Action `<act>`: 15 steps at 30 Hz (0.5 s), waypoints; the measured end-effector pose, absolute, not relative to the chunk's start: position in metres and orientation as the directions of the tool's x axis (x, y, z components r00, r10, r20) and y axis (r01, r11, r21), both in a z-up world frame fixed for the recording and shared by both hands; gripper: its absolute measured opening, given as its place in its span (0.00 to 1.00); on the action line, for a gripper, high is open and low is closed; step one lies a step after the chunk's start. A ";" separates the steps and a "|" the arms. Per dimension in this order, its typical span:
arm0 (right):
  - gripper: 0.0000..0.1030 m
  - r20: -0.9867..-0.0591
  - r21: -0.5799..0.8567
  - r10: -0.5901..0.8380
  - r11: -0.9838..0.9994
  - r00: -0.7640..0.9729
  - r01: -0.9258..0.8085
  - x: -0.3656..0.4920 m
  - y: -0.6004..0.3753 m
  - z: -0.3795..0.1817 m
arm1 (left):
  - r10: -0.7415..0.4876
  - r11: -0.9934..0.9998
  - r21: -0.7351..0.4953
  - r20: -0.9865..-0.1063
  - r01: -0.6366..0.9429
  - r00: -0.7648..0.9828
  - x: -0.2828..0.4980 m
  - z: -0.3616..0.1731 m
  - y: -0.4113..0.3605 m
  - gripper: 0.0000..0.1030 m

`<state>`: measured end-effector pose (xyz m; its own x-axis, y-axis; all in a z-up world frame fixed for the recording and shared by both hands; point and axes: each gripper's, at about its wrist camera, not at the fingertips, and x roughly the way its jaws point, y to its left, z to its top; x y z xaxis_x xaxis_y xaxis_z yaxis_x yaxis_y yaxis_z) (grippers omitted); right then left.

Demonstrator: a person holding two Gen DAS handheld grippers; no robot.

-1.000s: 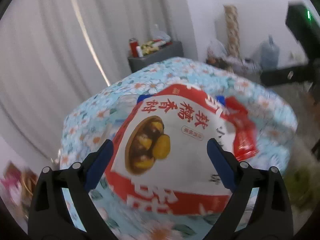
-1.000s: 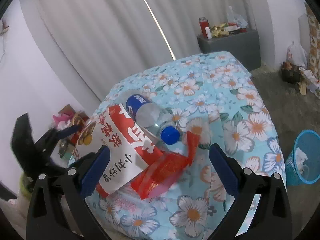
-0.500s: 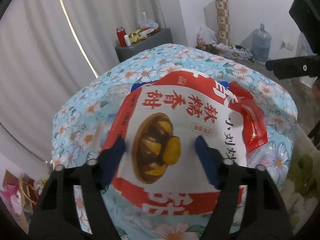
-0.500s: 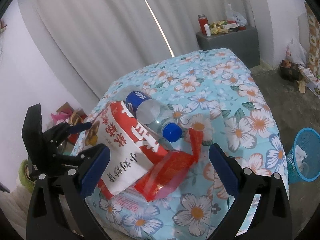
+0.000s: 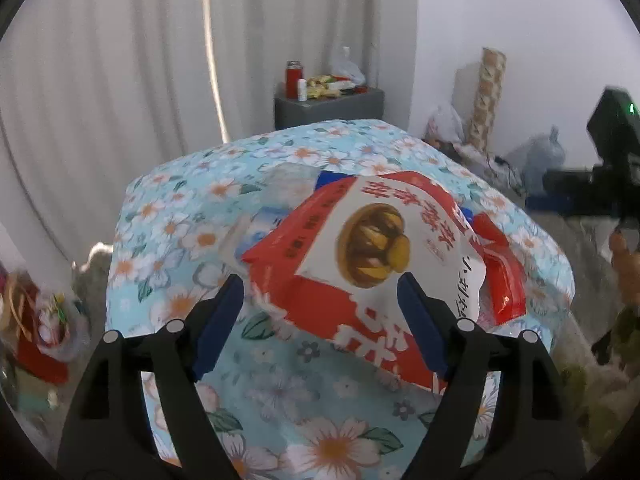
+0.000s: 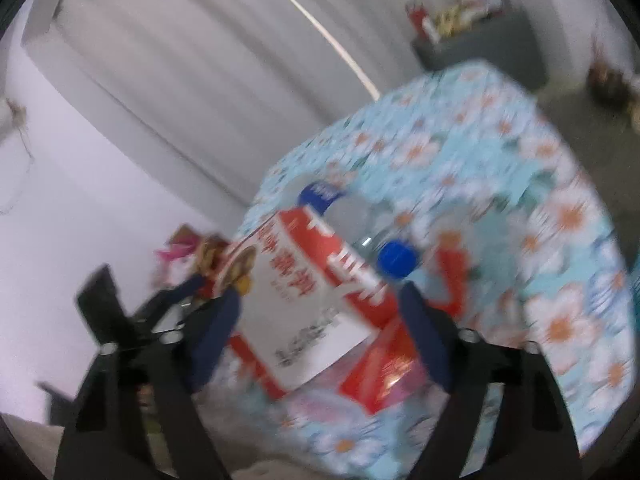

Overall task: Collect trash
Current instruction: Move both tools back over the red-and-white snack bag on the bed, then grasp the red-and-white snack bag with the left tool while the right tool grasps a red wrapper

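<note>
A large red-and-white snack bag (image 5: 372,256) lies on the floral tablecloth (image 5: 180,220), partly over a clear plastic bottle (image 5: 288,184). A red wrapper (image 5: 504,280) pokes out at its right. My left gripper (image 5: 318,292) hovers at the bag's near edge with its jaws opening; the pads do not press on the bag. The right wrist view is blurred. My right gripper (image 6: 318,304) is closing, the bag (image 6: 304,304) lying just beyond its fingers and untouched. The bottle's blue cap (image 6: 396,260) and the red wrapper (image 6: 384,368) sit beside it.
A grey cabinet (image 5: 328,106) with a red can and packets stands behind the table by the white curtain. A patterned roll (image 5: 488,92), plastic bags and a water jug (image 5: 544,156) line the right wall. Clutter (image 5: 36,320) sits on the floor at left.
My left gripper slid left, so the bag now sits right of centre, and its jaws narrowed then widened. My right gripper rolled, its jaws came closer together, and the blue basket left its view.
</note>
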<state>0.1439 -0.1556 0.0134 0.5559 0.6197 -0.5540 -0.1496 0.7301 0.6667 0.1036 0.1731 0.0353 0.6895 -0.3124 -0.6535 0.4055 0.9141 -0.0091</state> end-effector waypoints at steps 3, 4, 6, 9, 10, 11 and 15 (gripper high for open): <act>0.61 -0.540 0.706 0.677 0.687 0.500 -0.169 0.141 -0.145 0.007 | -0.318 0.928 -0.067 -0.654 0.366 0.686 0.113 0.033 0.186 0.72; 0.61 -0.539 0.708 0.687 0.683 0.487 -0.179 0.138 -0.139 0.007 | -0.326 0.929 -0.089 -0.655 0.359 0.682 0.118 0.033 0.189 0.72; 0.61 -0.559 0.695 0.691 0.692 0.458 -0.194 0.133 -0.126 0.004 | -0.357 0.928 -0.166 -0.655 0.335 0.666 0.131 0.033 0.197 0.72; 0.61 -0.619 0.635 0.642 0.748 0.453 -0.192 0.123 -0.117 0.001 | -0.398 0.917 -0.276 -0.648 0.287 0.649 0.148 0.036 0.207 0.72; 0.61 -0.633 0.619 0.624 0.763 0.459 -0.183 0.120 -0.119 0.000 | -0.410 0.912 -0.290 -0.636 0.290 0.653 0.148 0.039 0.208 0.72; 0.61 -0.640 0.613 0.607 0.773 0.471 -0.164 0.116 -0.125 -0.001 | -0.419 0.908 -0.296 -0.624 0.297 0.660 0.146 0.041 0.208 0.72; 0.61 -0.655 0.637 0.565 0.770 0.502 -0.036 0.111 -0.161 -0.013 | -0.415 0.910 -0.273 -0.600 0.313 0.684 0.132 0.044 0.203 0.72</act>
<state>0.1111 -0.1606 -0.0134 0.5024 0.5650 -0.6545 -0.0355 0.7699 0.6372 0.1317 0.2035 0.0437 0.6837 -0.4150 -0.6003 0.3128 0.9098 -0.2726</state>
